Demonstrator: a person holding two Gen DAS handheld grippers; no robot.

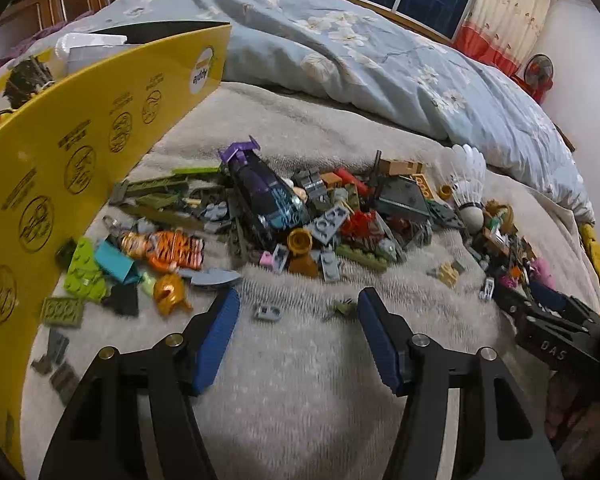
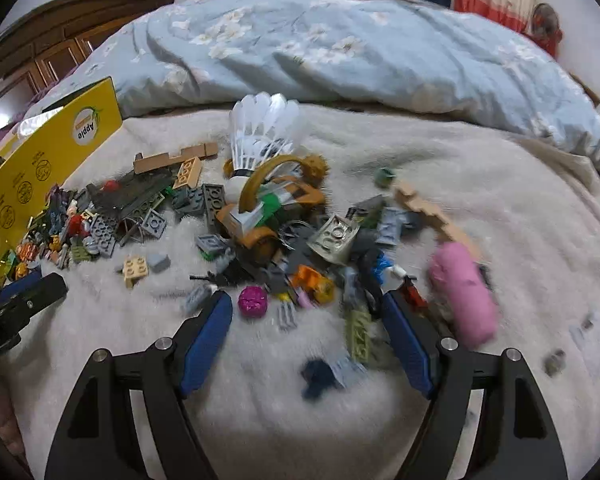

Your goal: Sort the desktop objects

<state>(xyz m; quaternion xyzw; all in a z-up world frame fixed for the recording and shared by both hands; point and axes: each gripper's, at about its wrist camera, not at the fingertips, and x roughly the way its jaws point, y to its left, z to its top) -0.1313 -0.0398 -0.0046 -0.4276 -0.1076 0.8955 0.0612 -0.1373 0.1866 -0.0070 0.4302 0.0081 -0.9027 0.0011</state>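
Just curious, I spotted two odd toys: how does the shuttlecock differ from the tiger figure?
The shuttlecock is white and feathered; the tiger figure is orange with black stripes. The shuttlecock stands with its feathers up, at the pile's far right; the tiger figure lies flat near the yellow box. Both rest on the blanket, ungripped.

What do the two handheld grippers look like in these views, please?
Both the left gripper and the right gripper have black angular linkage arms with round silver and brass pivot pins, ending in long dark blue fingers. Seen from the other camera, each body carries pale lettering.
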